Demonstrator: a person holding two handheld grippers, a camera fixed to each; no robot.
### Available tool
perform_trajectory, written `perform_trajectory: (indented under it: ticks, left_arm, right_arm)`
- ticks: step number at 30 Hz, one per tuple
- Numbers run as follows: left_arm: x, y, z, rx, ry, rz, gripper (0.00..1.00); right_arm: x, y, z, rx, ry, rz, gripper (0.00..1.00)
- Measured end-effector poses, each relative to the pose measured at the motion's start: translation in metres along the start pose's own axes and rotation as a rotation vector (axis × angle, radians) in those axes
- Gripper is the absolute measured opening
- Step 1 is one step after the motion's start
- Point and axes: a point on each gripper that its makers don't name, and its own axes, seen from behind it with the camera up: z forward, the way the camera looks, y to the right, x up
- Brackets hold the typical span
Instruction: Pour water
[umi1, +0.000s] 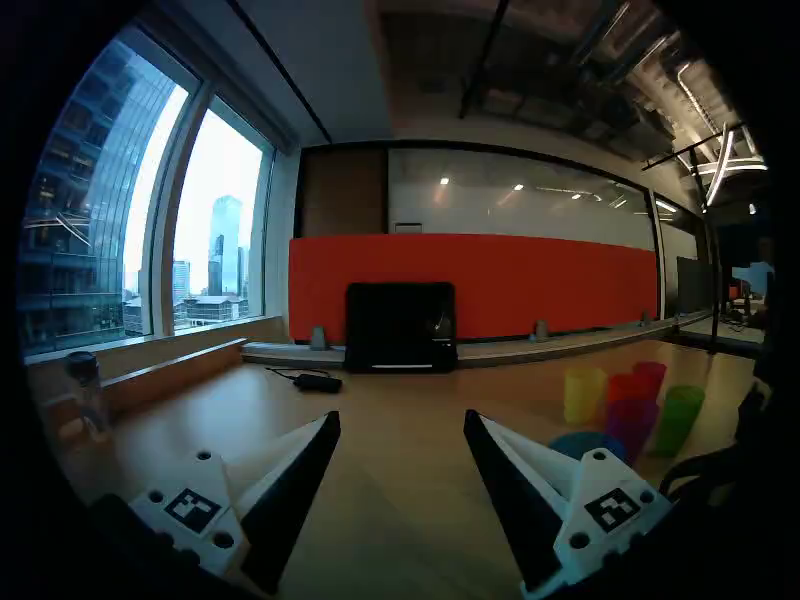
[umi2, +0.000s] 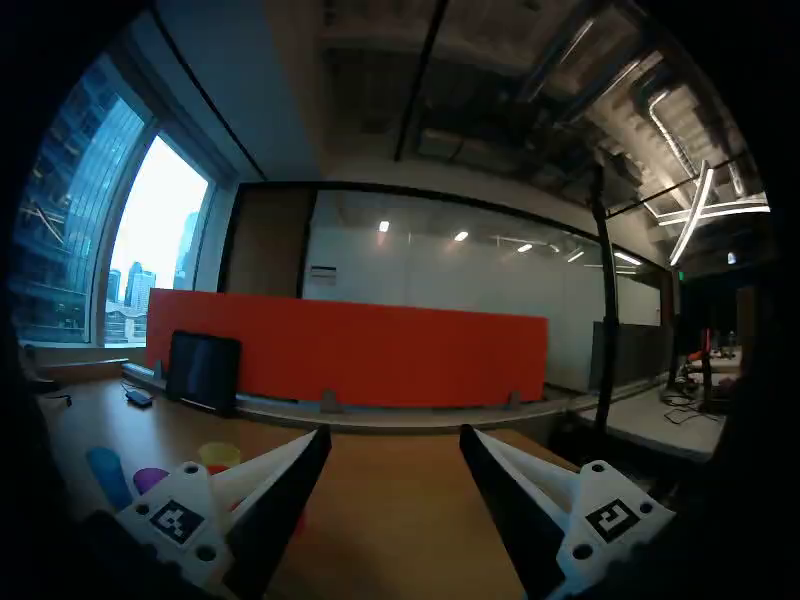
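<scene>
In the left gripper view a clear water bottle (umi1: 86, 396) with a dark cap stands on the wooden table (umi1: 400, 460) at the far left, by the window ledge. Several coloured plastic cups cluster at the right: yellow (umi1: 584, 393), red (umi1: 626, 386), green (umi1: 680, 418), purple (umi1: 630, 425), blue (umi1: 583, 444). My left gripper (umi1: 401, 418) hangs open over the table between bottle and cups, holding nothing. In the right gripper view my right gripper (umi2: 394, 432) is open and empty above the table; a blue cup (umi2: 107, 475), a purple cup (umi2: 150, 478) and a yellow cup (umi2: 218, 455) sit at its lower left.
A black screen (umi1: 400, 326) leans against an orange partition (umi1: 480, 285) along the table's far edge, with a small black adapter and cable (umi1: 316, 382) in front of it. Large windows (umi1: 200, 240) run along the left. Another desk (umi2: 660, 415) stands to the right.
</scene>
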Motion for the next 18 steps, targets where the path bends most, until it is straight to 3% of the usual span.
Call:
perform_trajectory:
  ticks: [18]
  left_arm:
    - [-0.001, 0.002, -0.0004, -0.011, 0.0, -0.003, 0.92]
  right_arm:
    - [0.0026, 0.0034, -0.0003, -0.002, 0.005, 0.004, 1.0]
